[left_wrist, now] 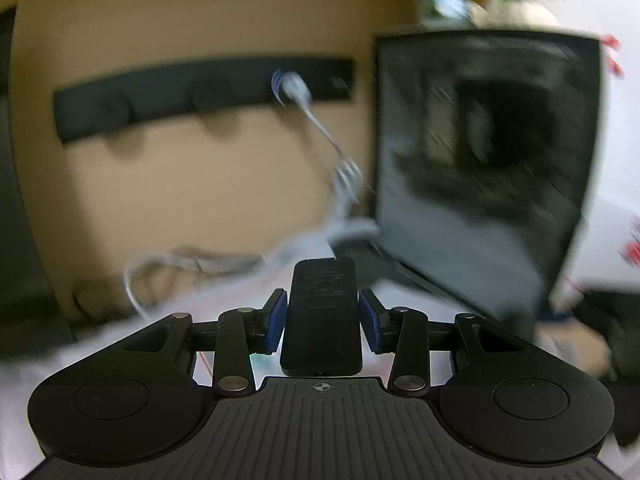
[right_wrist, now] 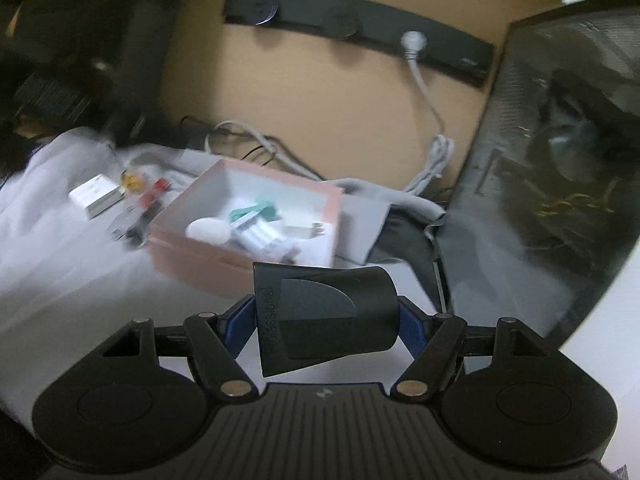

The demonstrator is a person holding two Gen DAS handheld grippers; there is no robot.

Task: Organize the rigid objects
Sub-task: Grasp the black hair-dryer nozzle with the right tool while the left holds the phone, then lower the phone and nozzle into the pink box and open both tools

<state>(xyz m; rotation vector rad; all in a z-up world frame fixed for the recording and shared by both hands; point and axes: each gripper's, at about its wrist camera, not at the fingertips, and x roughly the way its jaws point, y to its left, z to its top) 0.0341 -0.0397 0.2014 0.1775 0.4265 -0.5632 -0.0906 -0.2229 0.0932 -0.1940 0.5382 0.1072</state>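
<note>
Two tools [left_wrist: 323,312] [right_wrist: 326,320] — each gripping something

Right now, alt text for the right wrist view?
The right gripper clamps a black hair-dryer nozzle above a white cloth. Beyond it sits an open pink box of small items; a dark monitor stands right.

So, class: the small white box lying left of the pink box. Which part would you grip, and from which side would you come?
Grip the white box across its two long side faces, coming down from above. It lies flat on the white cloth with its top bare, and those faces look flat and parallel. Small items crowd its right end, so keep clear of that end. The picture is blurred, so this is a judgement.
</note>
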